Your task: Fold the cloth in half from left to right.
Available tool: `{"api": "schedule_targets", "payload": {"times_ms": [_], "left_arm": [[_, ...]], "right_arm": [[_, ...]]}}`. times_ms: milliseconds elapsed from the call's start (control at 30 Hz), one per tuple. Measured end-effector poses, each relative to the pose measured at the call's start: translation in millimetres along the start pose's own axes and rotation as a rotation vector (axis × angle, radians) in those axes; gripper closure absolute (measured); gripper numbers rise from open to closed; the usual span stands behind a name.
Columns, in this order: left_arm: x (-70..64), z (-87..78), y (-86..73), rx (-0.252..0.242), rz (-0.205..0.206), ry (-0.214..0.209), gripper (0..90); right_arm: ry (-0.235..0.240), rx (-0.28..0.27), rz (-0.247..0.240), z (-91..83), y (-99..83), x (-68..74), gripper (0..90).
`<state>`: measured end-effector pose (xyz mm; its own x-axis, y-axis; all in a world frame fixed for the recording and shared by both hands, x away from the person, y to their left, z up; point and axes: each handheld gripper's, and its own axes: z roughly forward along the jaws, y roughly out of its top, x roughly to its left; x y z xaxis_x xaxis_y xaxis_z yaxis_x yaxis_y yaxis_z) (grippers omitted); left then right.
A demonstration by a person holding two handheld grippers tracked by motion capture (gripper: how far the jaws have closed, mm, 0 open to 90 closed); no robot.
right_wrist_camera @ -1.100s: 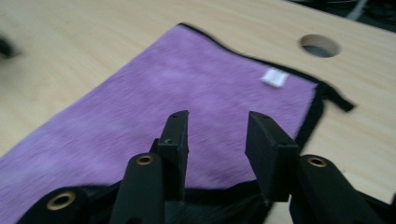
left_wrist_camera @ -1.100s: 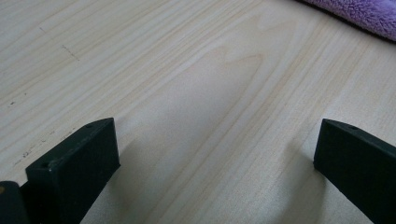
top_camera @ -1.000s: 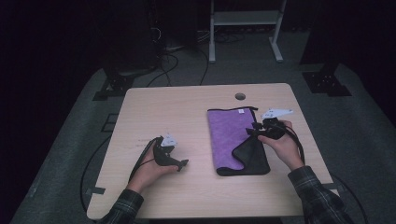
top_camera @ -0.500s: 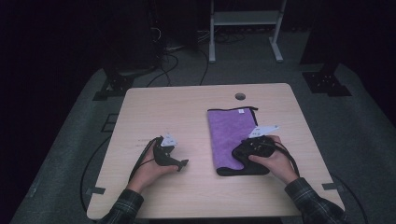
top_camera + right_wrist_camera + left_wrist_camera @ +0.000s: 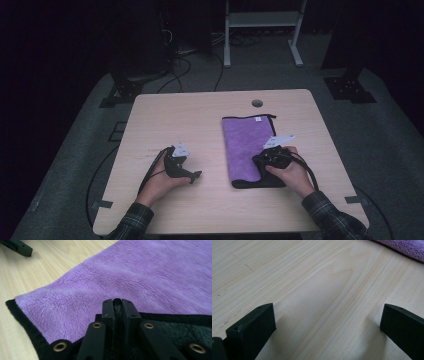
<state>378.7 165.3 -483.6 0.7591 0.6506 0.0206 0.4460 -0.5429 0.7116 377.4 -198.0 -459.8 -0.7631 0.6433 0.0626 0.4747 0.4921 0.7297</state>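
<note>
The right gripper (image 5: 117, 305) is closed, its jaws pinching the black-trimmed edge of a purple fleece cloth (image 5: 248, 144) that lies flat on the right half of the table. The left gripper (image 5: 327, 325) is wide open and holds nothing, resting on bare wood. Both plaid-sleeved forearms reach in from the near edge. The light wooden table (image 5: 200, 120) stands on grey carpet in a dark room.

High view looks forward and down over the whole table (image 5: 210, 120) from above. Both gripper views sit low, close to the tabletop, sharing the purple towel (image 5: 245, 145) with it.
</note>
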Motion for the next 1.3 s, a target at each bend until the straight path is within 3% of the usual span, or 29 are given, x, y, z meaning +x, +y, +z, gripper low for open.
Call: {"api": "schedule_targets", "payload": {"times_ms": [167,300,467,733,833,867,967,1100,1200,1300], "left_arm": [[-0.4,0.2,-0.1,-0.003,-0.006,-0.001,0.0],[-0.3,0.2,0.0,-0.004,-0.004,0.000,0.0],[-0.5,0.1,-0.1,-0.003,-0.006,0.001,0.0],[-0.8,0.1,-0.1,-0.004,-0.008,0.003,0.0],[-1.1,0.0,-0.2,-0.004,-0.011,0.007,0.0],[-1.4,0.0,-0.3,-0.005,-0.013,0.008,0.0],[-1.5,-0.1,-0.3,-0.004,-0.013,0.010,0.0],[-0.7,-3.5,0.4,-0.023,-0.026,0.020,10.1],[-0.1,-4.1,3.8,-0.024,-0.046,0.023,23.0],[-7.0,-3.2,16.2,-0.070,-0.060,-0.015,28.5]], "right_arm": [[-0.018,-0.025,0.042,-23.2,-9.1,-1.0,81.1],[-0.040,-0.038,0.048,-37.9,-20.3,0.1,80.2],[-0.087,-0.044,0.079,-63.3,-45.3,-0.2,79.6],[-0.148,0.026,0.110,-83.0,-75.7,0.8,79.5],[-0.153,0.013,0.122,-88.8,-80.6,0.0,77.0],[-0.159,-0.018,0.128,-96.0,-81.4,-1.1,70.3],[-0.166,-0.074,0.138,-105.0,-79.1,-3.6,63.2],[-0.172,-0.094,0.134,-104.0,-75.6,-8.3,59.7],[-0.175,-0.091,0.118,-95.6,-70.9,-14.0,57.7],[-0.156,-0.089,0.117,-82.3,-62.5,-22.3,54.5]]}}
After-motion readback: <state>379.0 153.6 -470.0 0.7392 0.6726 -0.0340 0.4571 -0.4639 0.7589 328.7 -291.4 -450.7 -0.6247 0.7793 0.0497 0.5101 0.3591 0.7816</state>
